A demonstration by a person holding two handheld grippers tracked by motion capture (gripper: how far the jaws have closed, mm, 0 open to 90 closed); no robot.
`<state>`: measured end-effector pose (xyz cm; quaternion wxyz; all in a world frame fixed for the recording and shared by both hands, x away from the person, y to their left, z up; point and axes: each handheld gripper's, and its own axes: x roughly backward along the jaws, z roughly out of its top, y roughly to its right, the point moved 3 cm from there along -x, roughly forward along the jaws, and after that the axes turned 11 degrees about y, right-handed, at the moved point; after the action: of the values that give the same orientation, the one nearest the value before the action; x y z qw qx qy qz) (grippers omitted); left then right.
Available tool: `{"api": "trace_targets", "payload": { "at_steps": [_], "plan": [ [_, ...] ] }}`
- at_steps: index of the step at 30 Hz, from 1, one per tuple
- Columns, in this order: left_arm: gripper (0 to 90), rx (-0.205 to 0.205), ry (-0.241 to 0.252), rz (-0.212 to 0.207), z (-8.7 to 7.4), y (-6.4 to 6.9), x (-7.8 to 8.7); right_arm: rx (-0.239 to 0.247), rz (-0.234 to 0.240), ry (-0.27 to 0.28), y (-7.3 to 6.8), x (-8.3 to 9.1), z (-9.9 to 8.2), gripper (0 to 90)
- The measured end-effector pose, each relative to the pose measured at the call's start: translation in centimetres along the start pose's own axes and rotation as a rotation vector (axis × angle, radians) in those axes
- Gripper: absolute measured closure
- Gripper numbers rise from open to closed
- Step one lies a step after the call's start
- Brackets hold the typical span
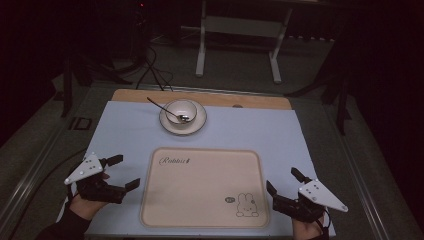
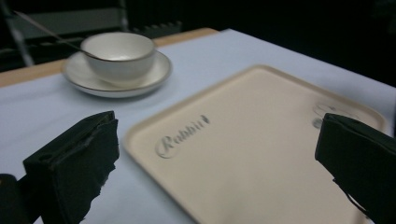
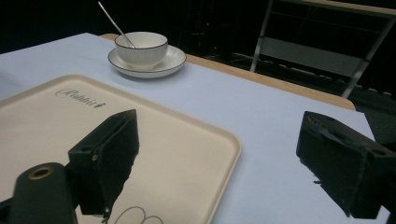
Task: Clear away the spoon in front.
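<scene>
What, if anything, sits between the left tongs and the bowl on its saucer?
Nothing visible does. The left tongs hang open at the tray's left edge, and bare blue mat runs from them to the bowl on its saucer, spoon inside. The tray lies beside that line, not across it.

We see a dim scene: light falls from above onto the pale blue table cover (image 1: 125,135), while the room beyond the tray (image 1: 200,187) sinks into near black. Shadows around the tray stay soft and faint. In the left gripper view, the tray's lettering looks slightly blurred and the near black jaws are out of focus. A mild sheen sits on the bowl (image 2: 119,53) beyond the tray.
</scene>
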<state>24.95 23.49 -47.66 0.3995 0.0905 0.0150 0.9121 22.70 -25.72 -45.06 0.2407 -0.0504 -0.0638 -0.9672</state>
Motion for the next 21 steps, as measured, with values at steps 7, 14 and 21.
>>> {"api": "trace_targets", "payload": {
  "at_steps": [7,14,21],
  "plan": [
    [0.2,-0.026,0.0,-0.079,2.0,1.6,-0.4,0.016,0.015,0.012,-0.5,0.0,0.2,12.9],
    [0.2,-0.073,-0.02,-0.114,4.1,2.3,-1.2,0.013,0.01,0.012,-0.5,0.1,0.2,12.9],
    [0.7,-0.087,-0.001,-0.13,6.8,1.8,-2.4,0.01,0.013,0.015,-0.6,0.1,0.2,12.3]
  ]
}}
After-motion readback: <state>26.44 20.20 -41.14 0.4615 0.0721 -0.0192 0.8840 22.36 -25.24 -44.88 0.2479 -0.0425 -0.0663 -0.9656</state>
